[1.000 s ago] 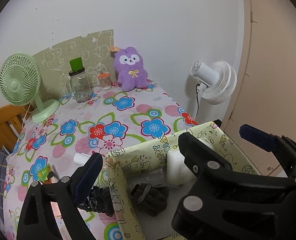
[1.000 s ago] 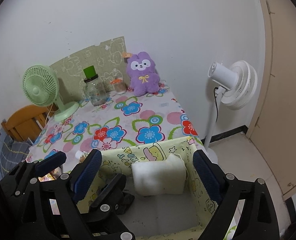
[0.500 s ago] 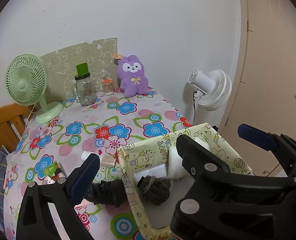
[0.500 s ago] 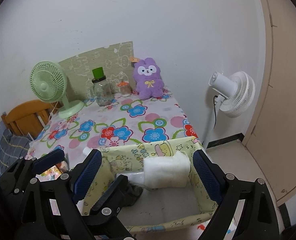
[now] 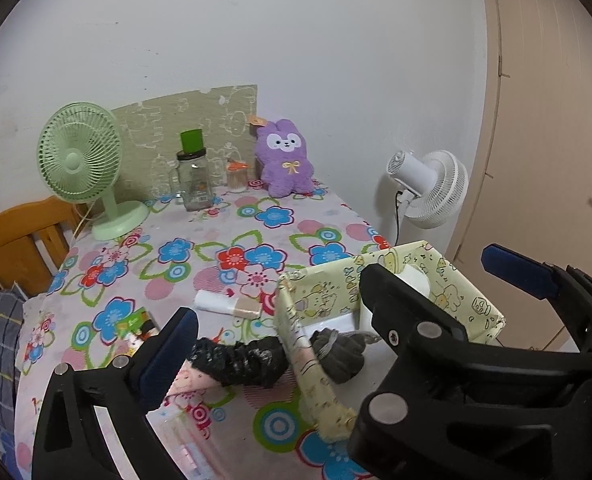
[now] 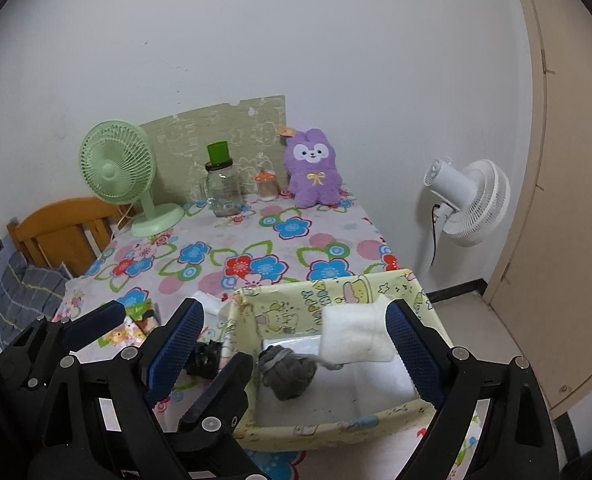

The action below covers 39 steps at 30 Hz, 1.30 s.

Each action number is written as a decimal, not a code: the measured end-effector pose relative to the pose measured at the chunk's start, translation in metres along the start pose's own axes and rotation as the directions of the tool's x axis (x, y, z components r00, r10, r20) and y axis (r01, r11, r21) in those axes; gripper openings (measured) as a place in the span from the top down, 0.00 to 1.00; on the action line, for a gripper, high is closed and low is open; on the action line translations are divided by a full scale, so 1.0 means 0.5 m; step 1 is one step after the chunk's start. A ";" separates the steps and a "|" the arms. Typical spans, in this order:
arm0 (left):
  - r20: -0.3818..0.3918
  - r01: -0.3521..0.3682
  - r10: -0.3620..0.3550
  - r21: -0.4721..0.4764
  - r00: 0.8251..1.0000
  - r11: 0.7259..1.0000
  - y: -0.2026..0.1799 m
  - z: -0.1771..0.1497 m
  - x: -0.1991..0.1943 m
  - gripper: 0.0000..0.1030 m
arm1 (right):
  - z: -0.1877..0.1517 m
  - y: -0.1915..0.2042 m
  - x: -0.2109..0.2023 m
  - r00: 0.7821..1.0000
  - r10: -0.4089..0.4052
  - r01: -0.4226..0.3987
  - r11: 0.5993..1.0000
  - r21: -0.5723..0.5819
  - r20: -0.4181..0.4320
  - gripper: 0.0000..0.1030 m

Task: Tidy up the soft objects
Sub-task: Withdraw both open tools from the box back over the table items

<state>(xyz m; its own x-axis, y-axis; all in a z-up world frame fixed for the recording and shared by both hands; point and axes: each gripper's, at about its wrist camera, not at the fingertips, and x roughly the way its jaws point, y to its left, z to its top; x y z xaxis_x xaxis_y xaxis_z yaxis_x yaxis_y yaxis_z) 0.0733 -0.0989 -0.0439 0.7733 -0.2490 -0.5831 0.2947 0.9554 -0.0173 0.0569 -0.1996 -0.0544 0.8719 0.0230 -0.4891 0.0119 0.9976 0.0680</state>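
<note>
My left gripper [image 5: 336, 320] and right gripper [image 6: 292, 340] are standing apart, empty — pulling back further. The yellow cartoon fabric box [image 6: 336, 296] reads "HAPPY"; grey sock ball [image 6: 288, 372] lying inside.

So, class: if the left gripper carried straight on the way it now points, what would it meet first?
Probably the near-left wall of the yellow fabric box, between the open left gripper fingers. The black soft item lies just outside it, the grey sock bundle just inside. Depth is uncertain.
</note>
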 end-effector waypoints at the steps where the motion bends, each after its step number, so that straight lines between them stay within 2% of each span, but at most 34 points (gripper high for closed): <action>1: 0.001 0.000 0.000 -0.004 1.000 1.000 0.005 -0.003 -0.005 0.00 | -0.001 0.006 -0.003 1.000 0.000 0.000 1.000 -0.005 0.003 0.08; 9: 0.010 -0.025 0.025 -0.015 1.000 1.000 0.036 -0.030 -0.036 0.00 | -0.019 0.050 -0.022 1.000 0.017 -0.016 0.999 -0.034 0.016 0.02; 18: 0.017 -0.060 0.060 -0.030 0.998 0.998 0.073 -0.066 -0.059 0.00 | -0.050 0.093 -0.029 0.998 0.060 -0.058 0.997 -0.051 0.025 0.01; 24: 0.008 -0.056 0.056 -0.038 0.998 0.998 0.093 -0.087 -0.060 0.00 | -0.069 0.114 -0.030 0.997 0.071 -0.069 0.996 -0.065 0.030 0.01; 28: 0.004 -0.046 0.047 -0.051 0.999 0.998 0.109 -0.102 -0.055 0.00 | -0.084 0.126 -0.023 0.997 0.083 -0.083 0.994 -0.064 0.002 0.01; 39: -0.038 -0.075 0.072 -0.079 0.997 0.994 0.147 -0.149 -0.038 0.00 | -0.127 0.163 0.006 0.995 0.097 -0.098 0.993 -0.060 -0.025 0.02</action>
<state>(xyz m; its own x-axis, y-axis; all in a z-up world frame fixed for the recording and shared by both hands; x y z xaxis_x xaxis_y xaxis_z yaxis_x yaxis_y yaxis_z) 0.0385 -0.0120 -0.0946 0.7706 -0.1734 -0.6133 0.1910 0.9809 -0.0373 0.0294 -0.1142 -0.1057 0.8566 0.1212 -0.5016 -0.1033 0.9926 0.0635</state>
